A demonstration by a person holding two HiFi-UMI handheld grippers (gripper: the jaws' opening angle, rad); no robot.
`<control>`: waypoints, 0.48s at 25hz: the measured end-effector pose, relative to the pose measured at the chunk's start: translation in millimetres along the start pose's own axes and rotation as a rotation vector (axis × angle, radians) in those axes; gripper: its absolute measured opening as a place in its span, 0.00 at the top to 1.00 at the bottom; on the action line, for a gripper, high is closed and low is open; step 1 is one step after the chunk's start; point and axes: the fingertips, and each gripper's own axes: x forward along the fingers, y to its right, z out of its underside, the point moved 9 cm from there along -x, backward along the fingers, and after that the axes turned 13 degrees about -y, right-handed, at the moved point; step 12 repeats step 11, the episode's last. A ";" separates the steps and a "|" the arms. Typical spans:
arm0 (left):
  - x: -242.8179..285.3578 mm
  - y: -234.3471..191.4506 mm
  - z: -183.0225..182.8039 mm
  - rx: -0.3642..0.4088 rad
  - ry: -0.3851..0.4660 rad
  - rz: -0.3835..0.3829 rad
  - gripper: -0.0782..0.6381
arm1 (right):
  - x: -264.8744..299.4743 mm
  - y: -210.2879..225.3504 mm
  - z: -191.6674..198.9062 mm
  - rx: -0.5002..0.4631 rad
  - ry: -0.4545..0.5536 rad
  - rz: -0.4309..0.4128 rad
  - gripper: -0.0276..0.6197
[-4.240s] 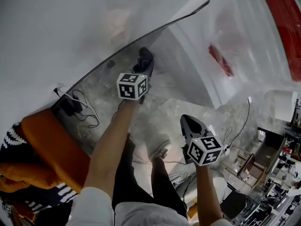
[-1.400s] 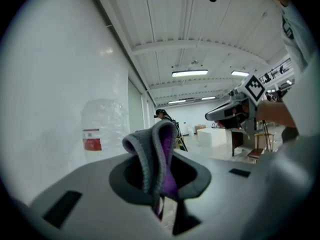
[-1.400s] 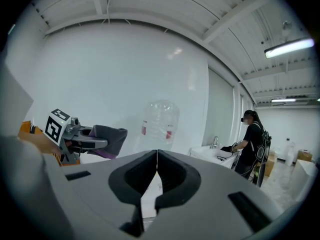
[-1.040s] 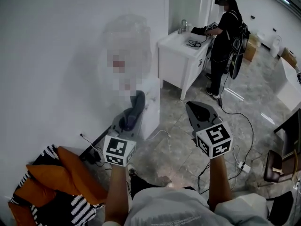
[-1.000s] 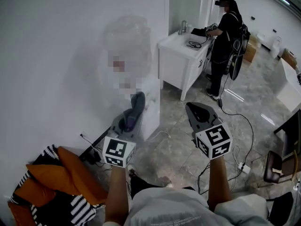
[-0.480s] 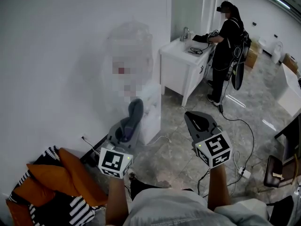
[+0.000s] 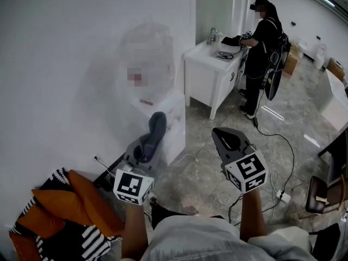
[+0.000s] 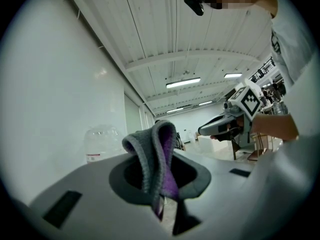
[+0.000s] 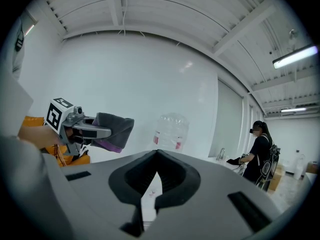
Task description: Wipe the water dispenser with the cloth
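The white water dispenser (image 7: 166, 118) stands against the wall with a clear bottle (image 7: 148, 50) on top. My left gripper (image 7: 150, 140) is held in front of it, a short way off, shut on a grey and purple cloth (image 7: 157, 126) that sticks up out of the jaws. In the left gripper view the cloth (image 8: 156, 156) fills the jaws, with the bottle (image 8: 101, 141) behind it. My right gripper (image 7: 218, 133) hovers to the right of the dispenser, shut and empty. The right gripper view shows its jaws (image 9: 156, 152) closed, with the bottle (image 9: 170, 131) beyond them.
A white sink cabinet (image 7: 209, 72) stands right of the dispenser, and a person in black (image 7: 262, 42) works at it. Cables (image 7: 272, 145) trail over the tiled floor. Orange and striped cushions (image 7: 60, 211) lie at the lower left, with a plug adapter (image 7: 106, 178) by the wall.
About four seconds ago I was close up to the dispenser with the cloth low by its side; now I stand back. Over the last second the left gripper has dropped slightly.
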 end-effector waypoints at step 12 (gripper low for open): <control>13.6 5.4 -1.4 0.019 -0.010 0.034 0.78 | 2.5 9.9 7.5 0.024 -0.001 0.012 0.94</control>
